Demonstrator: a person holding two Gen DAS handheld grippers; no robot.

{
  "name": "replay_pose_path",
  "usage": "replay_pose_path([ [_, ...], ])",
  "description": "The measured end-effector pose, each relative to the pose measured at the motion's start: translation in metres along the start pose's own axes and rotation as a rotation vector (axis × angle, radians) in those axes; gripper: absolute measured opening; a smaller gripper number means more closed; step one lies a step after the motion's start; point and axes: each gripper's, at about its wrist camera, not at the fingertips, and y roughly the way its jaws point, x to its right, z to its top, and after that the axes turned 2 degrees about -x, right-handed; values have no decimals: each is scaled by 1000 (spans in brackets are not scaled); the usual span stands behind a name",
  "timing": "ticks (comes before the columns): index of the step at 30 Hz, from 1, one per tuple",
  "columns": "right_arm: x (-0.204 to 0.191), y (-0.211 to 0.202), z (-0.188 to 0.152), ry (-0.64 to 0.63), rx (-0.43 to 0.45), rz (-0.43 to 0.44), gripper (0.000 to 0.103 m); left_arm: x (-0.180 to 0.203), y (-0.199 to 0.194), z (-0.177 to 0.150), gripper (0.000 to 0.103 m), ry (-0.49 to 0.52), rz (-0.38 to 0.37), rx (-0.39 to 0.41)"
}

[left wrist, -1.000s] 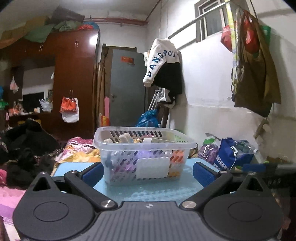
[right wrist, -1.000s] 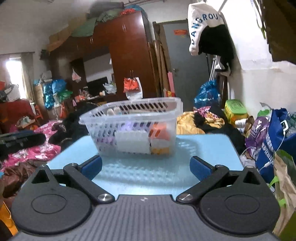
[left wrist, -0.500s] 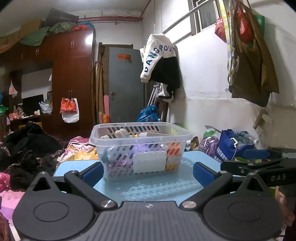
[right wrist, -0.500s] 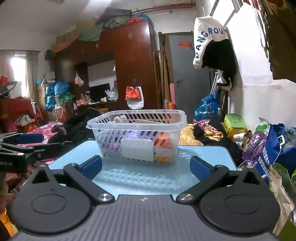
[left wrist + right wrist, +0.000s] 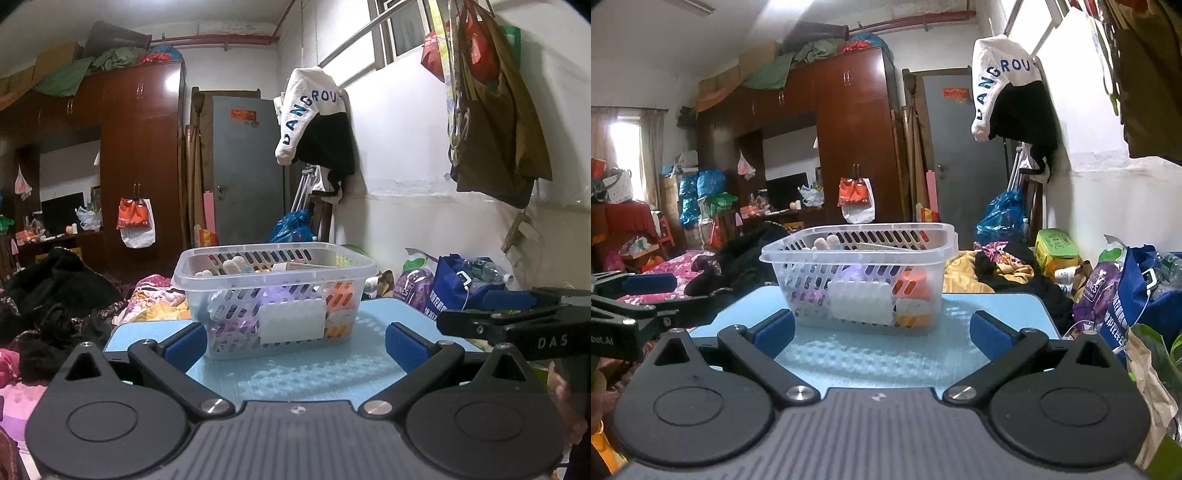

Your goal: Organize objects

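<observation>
A clear plastic basket (image 5: 275,273) with slotted walls stands on a light blue table (image 5: 314,373). It holds several small items, among them a white box, orange and purple things. It also shows in the right wrist view (image 5: 864,251). My left gripper (image 5: 295,343) is open and empty, a little short of the basket. My right gripper (image 5: 882,334) is open and empty, also short of the basket on the table (image 5: 886,362). Each gripper shows at the edge of the other's view: the right gripper (image 5: 517,325), the left gripper (image 5: 631,299).
Dark clothes (image 5: 55,295) and bedding lie left of the table. Bags (image 5: 458,288) stand on the floor at the right by the white wall. A brown wardrobe (image 5: 140,158) and a grey door (image 5: 243,166) stand behind. Bags hang on the wall (image 5: 495,122).
Both grippers have drawn back and dropped lower, so the basket looks smaller and higher. Each gripper has come into the other's view. Both stay open.
</observation>
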Motion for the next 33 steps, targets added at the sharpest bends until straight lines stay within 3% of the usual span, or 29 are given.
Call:
replay_pose_path([
  [33,-2,-6,-2,9,32,-8,103,1,7,-4,103,-12,-2,-22],
])
